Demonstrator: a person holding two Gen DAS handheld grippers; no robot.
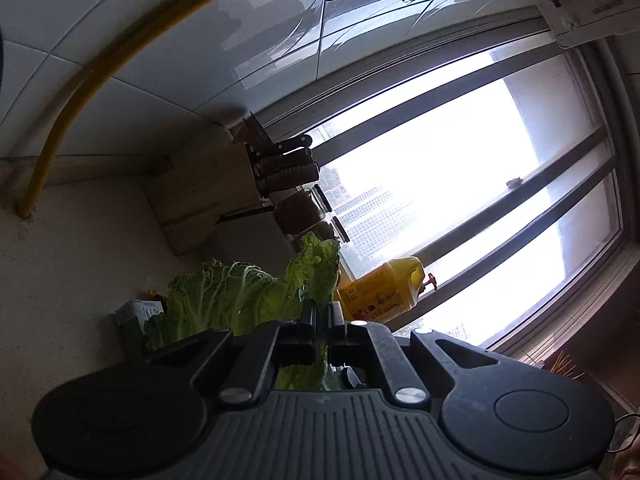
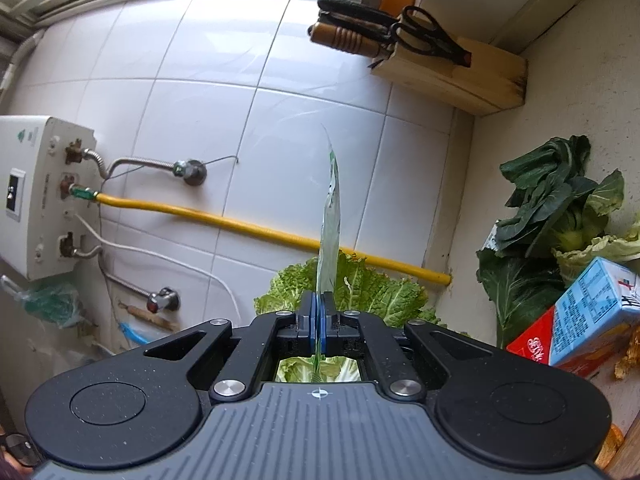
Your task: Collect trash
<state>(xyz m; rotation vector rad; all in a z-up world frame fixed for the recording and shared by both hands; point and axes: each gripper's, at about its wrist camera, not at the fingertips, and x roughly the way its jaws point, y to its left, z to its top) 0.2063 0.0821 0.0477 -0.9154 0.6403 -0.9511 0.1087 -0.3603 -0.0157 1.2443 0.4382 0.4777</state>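
Observation:
My left gripper (image 1: pixel 320 314) is shut on a pale green cabbage leaf (image 1: pixel 240 300), which spreads up and to the left of its fingers. My right gripper (image 2: pixel 319 308) is shut on a thin clear plastic wrapper with green print (image 2: pixel 330 224), seen edge-on and standing straight up from the blue pads. Behind the wrapper lies the same kind of cabbage leaf (image 2: pixel 368 284). A red and blue carton (image 2: pixel 580 316) lies on the counter at the right of the right wrist view, with orange peel scraps (image 2: pixel 630 354) beside it.
A wooden knife block (image 2: pixel 452 72) with knives and scissors stands in the counter corner. Dark leafy greens (image 2: pixel 548 216) lie beside the carton. A yellow oil jug (image 1: pixel 380 288) sits by the window. A yellow gas hose (image 2: pixel 260 226) runs along the tiled wall to a water heater (image 2: pixel 36 196).

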